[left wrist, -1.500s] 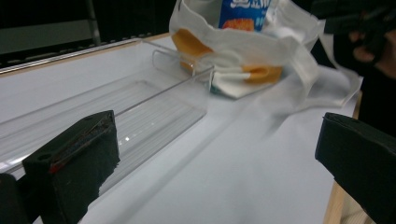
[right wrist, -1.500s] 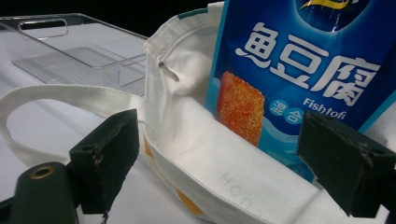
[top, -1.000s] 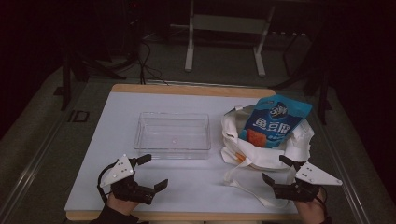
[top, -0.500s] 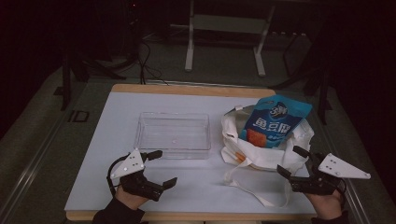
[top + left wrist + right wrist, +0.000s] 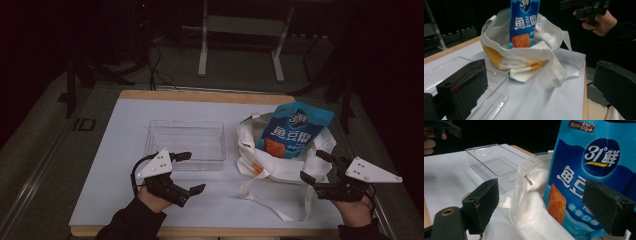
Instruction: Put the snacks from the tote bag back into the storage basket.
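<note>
The right gripper [image 5: 318,167], jaws spread and empty, has been drawn back toward the desk's right edge while the left gripper [image 5: 189,172], likewise open, is raised, so the blue snack pouch [image 5: 292,130] is left ungrasped inside the white tote bag [image 5: 280,167] beside the clear tray [image 5: 185,142].

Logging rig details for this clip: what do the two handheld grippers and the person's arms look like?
Both the left gripper and right gripper are black with two blocky jaws, each topped by a pale grey three-cornered plate with small dots. Dark long sleeves cover the forearms.
</note>
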A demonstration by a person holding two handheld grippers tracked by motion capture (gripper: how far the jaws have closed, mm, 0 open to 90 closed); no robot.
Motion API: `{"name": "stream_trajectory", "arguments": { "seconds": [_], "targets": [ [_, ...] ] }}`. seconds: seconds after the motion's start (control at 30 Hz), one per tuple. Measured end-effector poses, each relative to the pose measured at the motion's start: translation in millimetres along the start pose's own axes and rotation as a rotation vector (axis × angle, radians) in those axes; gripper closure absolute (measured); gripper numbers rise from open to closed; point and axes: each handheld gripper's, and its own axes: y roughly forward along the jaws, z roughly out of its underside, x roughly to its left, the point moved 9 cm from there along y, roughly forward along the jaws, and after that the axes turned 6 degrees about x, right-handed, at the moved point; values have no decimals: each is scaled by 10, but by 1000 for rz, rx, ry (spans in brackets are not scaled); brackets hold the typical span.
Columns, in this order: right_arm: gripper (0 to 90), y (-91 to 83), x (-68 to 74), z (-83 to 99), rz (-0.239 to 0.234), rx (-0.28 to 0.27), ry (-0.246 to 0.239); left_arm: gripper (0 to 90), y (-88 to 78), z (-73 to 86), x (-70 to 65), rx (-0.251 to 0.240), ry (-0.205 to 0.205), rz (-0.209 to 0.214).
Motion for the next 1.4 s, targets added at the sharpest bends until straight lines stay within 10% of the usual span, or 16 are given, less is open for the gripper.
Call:
{"name": "stream_trajectory", "arguments": {
  "seconds": [1.4],
  "targets": [
    [162, -19, -645, 98, 36, 58, 25, 0, 1288, -787, 265, 41, 104, 112]
  ]
}}
